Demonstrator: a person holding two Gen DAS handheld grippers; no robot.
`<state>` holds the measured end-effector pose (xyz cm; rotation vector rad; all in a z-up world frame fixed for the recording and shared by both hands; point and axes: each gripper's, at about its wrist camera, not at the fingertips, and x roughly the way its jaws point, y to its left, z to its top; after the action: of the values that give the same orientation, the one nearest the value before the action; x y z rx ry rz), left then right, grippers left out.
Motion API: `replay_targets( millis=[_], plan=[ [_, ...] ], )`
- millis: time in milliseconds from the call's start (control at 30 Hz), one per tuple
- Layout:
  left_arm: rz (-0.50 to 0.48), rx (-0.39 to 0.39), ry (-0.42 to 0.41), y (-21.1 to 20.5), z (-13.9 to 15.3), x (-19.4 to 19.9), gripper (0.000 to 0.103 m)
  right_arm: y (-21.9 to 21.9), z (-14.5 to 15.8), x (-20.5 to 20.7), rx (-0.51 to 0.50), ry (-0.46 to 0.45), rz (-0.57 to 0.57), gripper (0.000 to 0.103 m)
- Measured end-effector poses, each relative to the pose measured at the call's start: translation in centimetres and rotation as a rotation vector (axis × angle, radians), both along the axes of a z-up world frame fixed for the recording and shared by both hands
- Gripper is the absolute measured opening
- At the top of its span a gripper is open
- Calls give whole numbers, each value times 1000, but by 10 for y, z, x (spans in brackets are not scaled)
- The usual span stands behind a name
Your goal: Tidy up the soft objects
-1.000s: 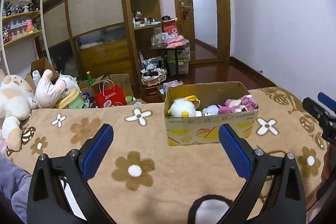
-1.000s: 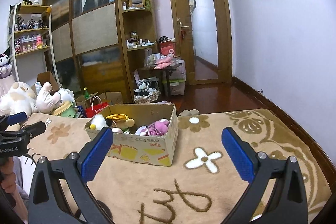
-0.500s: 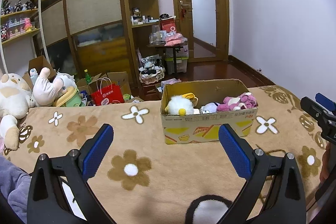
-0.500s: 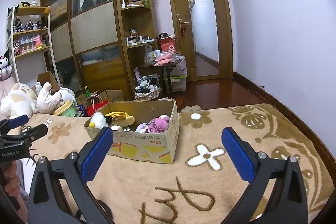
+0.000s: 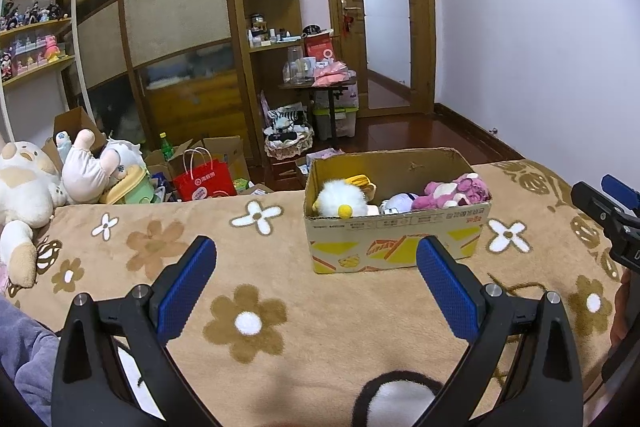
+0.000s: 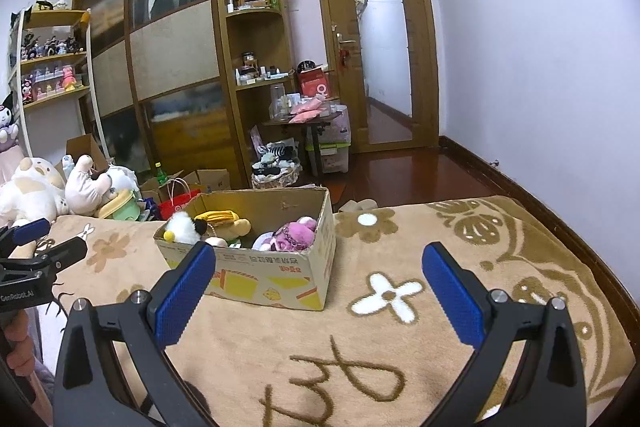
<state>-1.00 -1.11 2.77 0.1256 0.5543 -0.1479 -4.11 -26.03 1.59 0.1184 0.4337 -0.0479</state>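
Observation:
A cardboard box stands on the tan flowered blanket. It holds a white fluffy toy, a yellow toy and a pink plush. The box also shows in the right wrist view. My left gripper is open and empty, held above the blanket in front of the box. My right gripper is open and empty, right of the box. A black-and-white soft thing lies just below the left gripper, partly cut off.
Large plush toys lie at the blanket's left end. A red paper bag and open cartons stand on the floor behind. A wardrobe, shelves and a cluttered side table line the back wall. The door is at the back right.
Both grippers have risen and tilted slightly, so the box sits a little lower and nearer in view. Both stay open and empty. Nothing on the blanket has moved.

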Motion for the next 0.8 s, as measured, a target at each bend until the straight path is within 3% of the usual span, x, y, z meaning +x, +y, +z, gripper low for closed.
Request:
replay_targets(
  millis=[800],
  plan=[
    [1,16,11,-2,-3,2,99,2,-4,1,-11,6,-3,103]
  ],
)
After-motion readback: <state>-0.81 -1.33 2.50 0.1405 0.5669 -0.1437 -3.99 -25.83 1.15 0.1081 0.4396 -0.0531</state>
